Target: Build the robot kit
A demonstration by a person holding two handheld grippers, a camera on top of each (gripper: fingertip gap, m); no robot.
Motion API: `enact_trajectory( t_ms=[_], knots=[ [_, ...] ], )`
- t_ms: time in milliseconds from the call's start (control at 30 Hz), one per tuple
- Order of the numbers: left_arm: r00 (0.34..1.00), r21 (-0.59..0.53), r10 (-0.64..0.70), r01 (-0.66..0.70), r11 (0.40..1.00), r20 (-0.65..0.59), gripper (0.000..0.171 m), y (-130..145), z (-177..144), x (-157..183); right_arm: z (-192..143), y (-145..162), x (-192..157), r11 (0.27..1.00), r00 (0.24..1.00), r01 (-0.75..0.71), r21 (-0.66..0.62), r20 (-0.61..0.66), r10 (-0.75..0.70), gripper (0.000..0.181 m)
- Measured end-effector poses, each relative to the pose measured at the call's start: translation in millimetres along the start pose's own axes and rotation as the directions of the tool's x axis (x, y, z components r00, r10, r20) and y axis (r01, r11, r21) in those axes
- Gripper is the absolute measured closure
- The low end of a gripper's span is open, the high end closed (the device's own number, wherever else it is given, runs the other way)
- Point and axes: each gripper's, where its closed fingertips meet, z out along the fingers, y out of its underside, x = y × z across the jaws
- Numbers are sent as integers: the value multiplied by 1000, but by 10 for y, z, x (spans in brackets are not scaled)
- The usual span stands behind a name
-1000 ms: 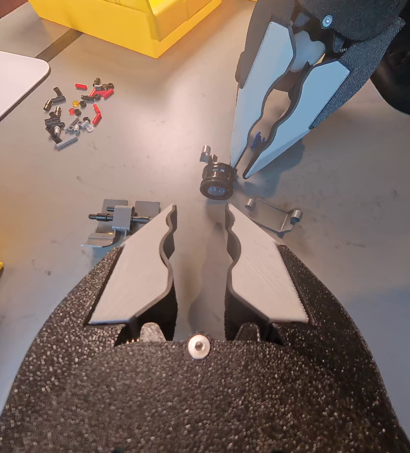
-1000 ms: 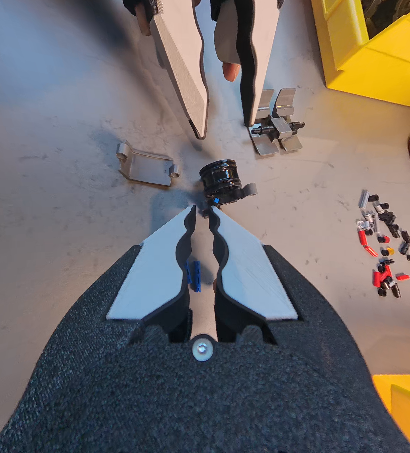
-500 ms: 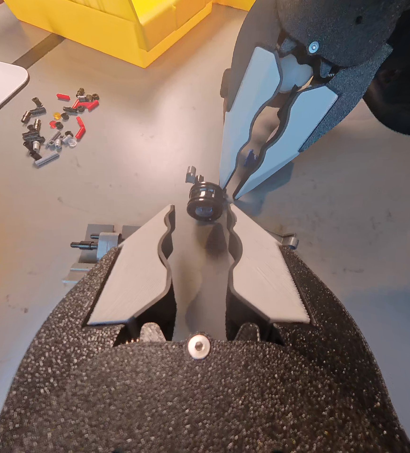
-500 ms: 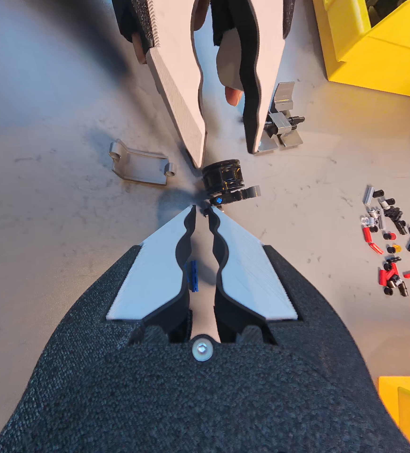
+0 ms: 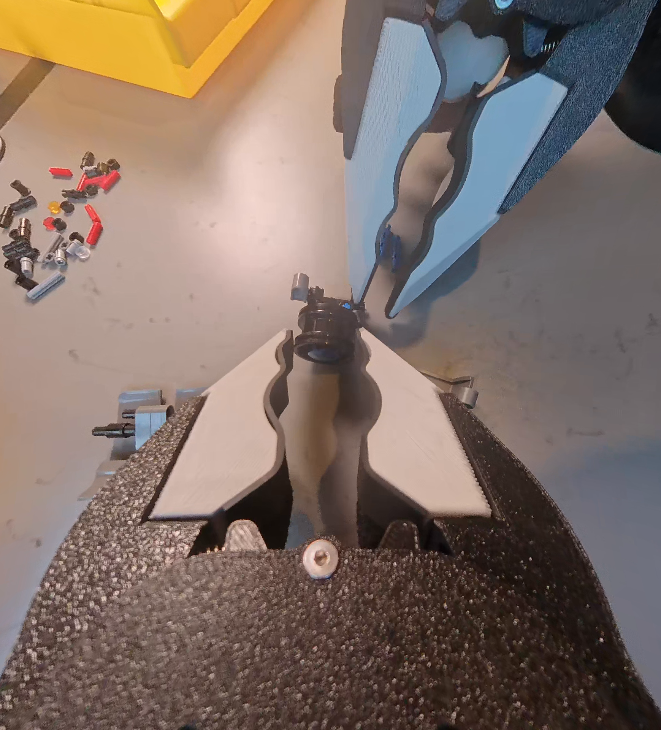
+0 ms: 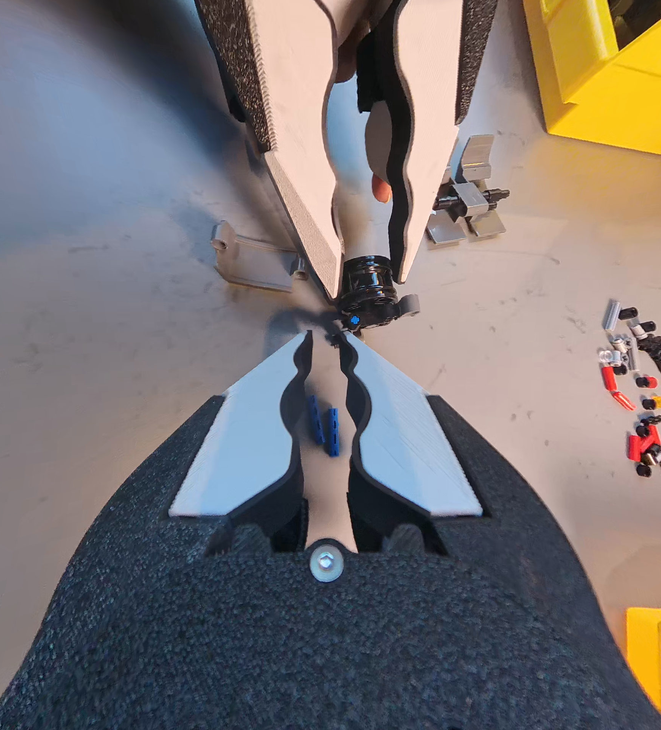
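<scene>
Looking down both wrist cams, we see our left gripper point(image 5: 325, 341) w/ its fingers spread apart on either side of a small black wheel hub point(image 5: 325, 335), which sits between the tips at the table point(image 5: 202, 276) surface; whether the pads actually press it we can't tell. A grey connector point(image 5: 301, 286) sticks out from the hub's far side, and a blue axle end point(image 6: 354, 320) shows in its face in the right cam.

Our right gripper point(image 6: 325, 335) has its fingers nearly together, a narrow gap left at the tips, holding nothing we can make out; the tips sit just beside the hub's blue-axle face. Two blue pins point(image 6: 324, 426) lie on the table between its fingers.

Nearby: a grey bracket point(image 6: 253, 262) beside the left gripper, a grey plate assy w/ black pins point(image 6: 467, 201) on its other side, a scatter of small red, black and grey parts point(image 5: 50, 221) well apart, and yellow bins point(image 5: 123, 35) at the table's far edge.
</scene>
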Motion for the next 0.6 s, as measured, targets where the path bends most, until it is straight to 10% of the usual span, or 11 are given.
enact_trajectory(
  t_ms=[600],
  knots=[
    [999, -13, 44, -43, 999, 15, 141, 40, -10, 12, -58, -72, 254, 992, 996, -92, 86, 0, 92, 152]
  ],
)
